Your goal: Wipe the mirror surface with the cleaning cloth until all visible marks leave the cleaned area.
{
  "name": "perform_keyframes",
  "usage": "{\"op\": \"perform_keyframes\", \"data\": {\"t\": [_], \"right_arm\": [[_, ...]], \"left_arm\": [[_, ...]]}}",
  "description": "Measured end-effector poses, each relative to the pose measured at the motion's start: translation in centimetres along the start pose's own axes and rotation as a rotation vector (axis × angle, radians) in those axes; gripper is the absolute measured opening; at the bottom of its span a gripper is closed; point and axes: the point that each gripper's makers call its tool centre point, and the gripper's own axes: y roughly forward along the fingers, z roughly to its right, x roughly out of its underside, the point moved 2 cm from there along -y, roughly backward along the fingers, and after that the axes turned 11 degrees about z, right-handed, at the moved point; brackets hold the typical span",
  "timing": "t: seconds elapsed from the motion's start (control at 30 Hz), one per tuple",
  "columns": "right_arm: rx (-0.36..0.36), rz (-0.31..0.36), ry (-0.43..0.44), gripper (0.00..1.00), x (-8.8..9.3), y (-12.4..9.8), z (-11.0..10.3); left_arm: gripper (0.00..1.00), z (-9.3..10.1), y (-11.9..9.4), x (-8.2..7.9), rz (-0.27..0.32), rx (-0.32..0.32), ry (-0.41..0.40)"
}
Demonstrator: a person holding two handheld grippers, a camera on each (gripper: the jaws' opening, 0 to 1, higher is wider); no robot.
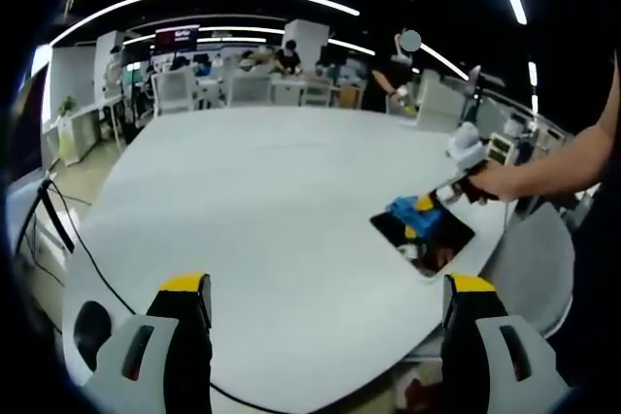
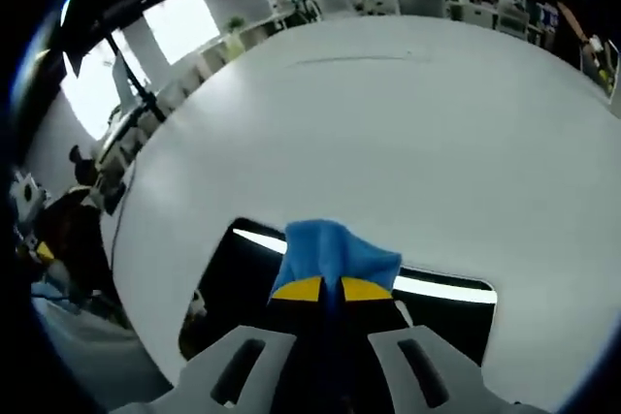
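Right gripper [image 2: 330, 288] is clamping the blue cleaning cloth [image 2: 335, 251], pressing it onto the mirror [image 2: 437, 312] lying flat near the white table's [image 1: 272, 201] right edge. Left gripper [image 1: 325, 298] is hovering wide open, holding nothing.

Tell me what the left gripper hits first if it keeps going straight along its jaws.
Probably nothing soon: the left gripper is open and points over the bare white table. The mirror and blue cloth lie off to the right of that line, though depth is unclear.
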Motion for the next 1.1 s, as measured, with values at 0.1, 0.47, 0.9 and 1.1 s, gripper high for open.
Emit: {"op": "perform_keyframes", "data": {"t": [0.1,0.47,0.9,1.1], "right_arm": [[-0.003,0.001,0.007,0.0,-0.2,0.6,-1.0],[-0.053,-0.003,0.044,0.0,-1.1,3.3,-6.0],[-0.031,-0.037,0.042,0.0,-0.8,3.4,-6.9],[-0.043,-0.055,0.041,0.0,0.6,2.2,-7.6]], "left_arm": [[1.0,-0.2,0.0,-0.1,0.003,-0.001,-0.001],[1.0,-0.1,0.0,-0.7,0.018,0.012,0.0],[1.0,-0.7,-0.7,-0.3,0.017,-0.003,-0.007],[1.0,-0.4,-0.3,-0.5,0.022,0.004,-0.011]]}}
